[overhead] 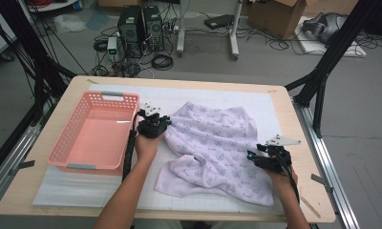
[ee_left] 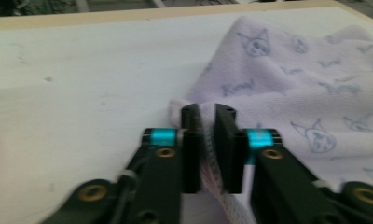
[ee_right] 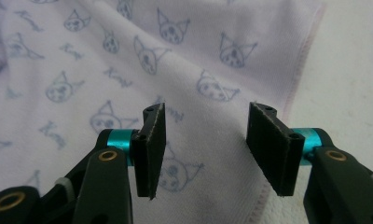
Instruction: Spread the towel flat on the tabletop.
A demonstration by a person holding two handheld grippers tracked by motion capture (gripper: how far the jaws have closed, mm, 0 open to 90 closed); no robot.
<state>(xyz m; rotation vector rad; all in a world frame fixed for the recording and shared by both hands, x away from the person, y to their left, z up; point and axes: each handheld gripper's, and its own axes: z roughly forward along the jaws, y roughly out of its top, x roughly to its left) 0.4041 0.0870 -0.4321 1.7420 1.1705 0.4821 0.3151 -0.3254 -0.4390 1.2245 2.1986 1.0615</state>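
No readable text on the towel (ee_right: 128, 56)

On the surface (overhead: 284, 102) before me, the cloth (overhead: 213, 148) lies spread at centre. The basket (overhead: 96, 133) sits just left of the cloth. My left tongs (overhead: 153, 125) meet the cloth's left edge; my right tongs (overhead: 263, 157) reach over its right edge.

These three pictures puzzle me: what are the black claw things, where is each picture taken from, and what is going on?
A person holds a two-jaw gripper in each hand. The wide picture looks down from above the wooden table. The other two come from cameras riding on the grippers. On the table lie a pale lilac towel printed with cat faces and an empty pink plastic basket. The left gripper is shut on the towel's edge. The right gripper hangs open above the towel near its hem.
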